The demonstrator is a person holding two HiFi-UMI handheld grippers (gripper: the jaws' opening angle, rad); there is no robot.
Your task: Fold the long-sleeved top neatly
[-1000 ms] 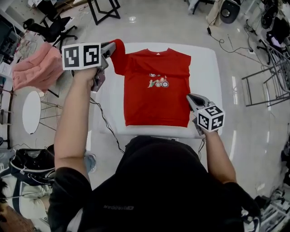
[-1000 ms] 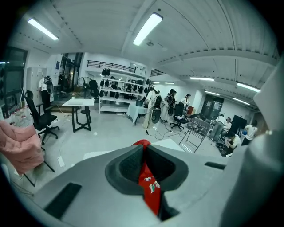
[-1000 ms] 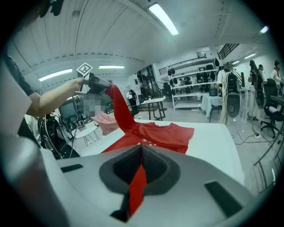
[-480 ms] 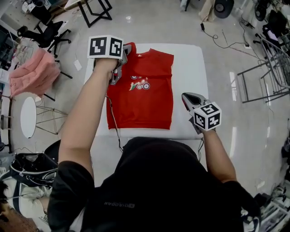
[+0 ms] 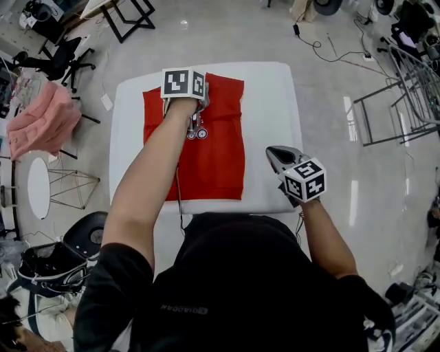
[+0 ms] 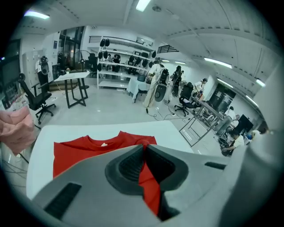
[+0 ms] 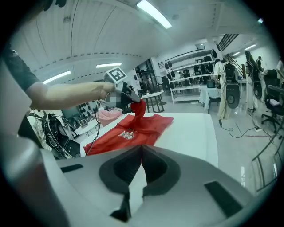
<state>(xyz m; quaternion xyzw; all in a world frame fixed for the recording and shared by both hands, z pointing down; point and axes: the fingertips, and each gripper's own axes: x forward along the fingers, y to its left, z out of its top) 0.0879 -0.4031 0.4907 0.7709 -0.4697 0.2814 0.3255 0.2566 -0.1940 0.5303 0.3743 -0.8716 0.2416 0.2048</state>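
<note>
The red long-sleeved top (image 5: 213,161) lies flat on the white table (image 5: 275,103), collar at the far edge and its printed picture partly under my left arm. My left gripper (image 5: 201,103) hangs over the chest of the top, shut on a fold of red sleeve (image 6: 148,184) that runs between its jaws. From the right gripper view, that sleeve (image 7: 138,108) hangs from the left gripper (image 7: 131,98) down to the top (image 7: 133,131). My right gripper (image 5: 270,150) is shut and holds nothing, above bare table just right of the top's lower right corner.
A pink cloth (image 5: 41,120) is draped over a seat at the left, beside a round white stool (image 5: 39,187). A black-legged table (image 5: 130,14) stands beyond the white one. A metal rack (image 5: 399,89) and floor cables (image 5: 323,45) are at the right.
My left gripper has carried the sleeve from beyond the top's left shoulder rightwards and down over the chest. The right gripper has drifted slightly left.
</note>
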